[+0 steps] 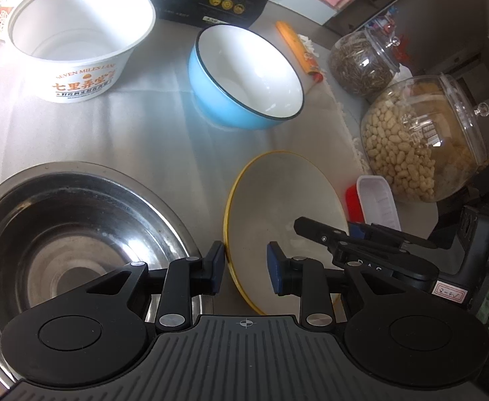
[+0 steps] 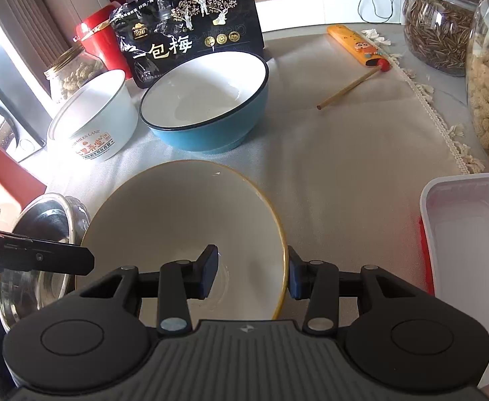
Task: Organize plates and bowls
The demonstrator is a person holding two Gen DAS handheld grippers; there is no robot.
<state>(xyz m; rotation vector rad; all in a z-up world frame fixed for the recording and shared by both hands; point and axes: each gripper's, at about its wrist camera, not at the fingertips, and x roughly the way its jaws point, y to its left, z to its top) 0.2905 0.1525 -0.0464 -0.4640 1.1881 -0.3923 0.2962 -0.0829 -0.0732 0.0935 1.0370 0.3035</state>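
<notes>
The left gripper (image 1: 246, 269) straddles the near-left rim of the yellow-rimmed bowl (image 1: 278, 200), one pad outside, one inside, jaws apart with no clear pinch; a steel bowl (image 1: 60, 234) sits just left, a blue bowl (image 1: 244, 77) and a white printed paper bowl (image 1: 77, 40) further back; a peanut jar (image 1: 421, 140) stands right. From the right wrist, the right gripper (image 2: 253, 274) brackets the same bowl's (image 2: 184, 214) right rim, pads seemingly against the wall, though a firm grip I cannot tell; a clear plastic tray (image 2: 468, 234) lies right, a black snack bag (image 2: 191, 33) behind.
</notes>
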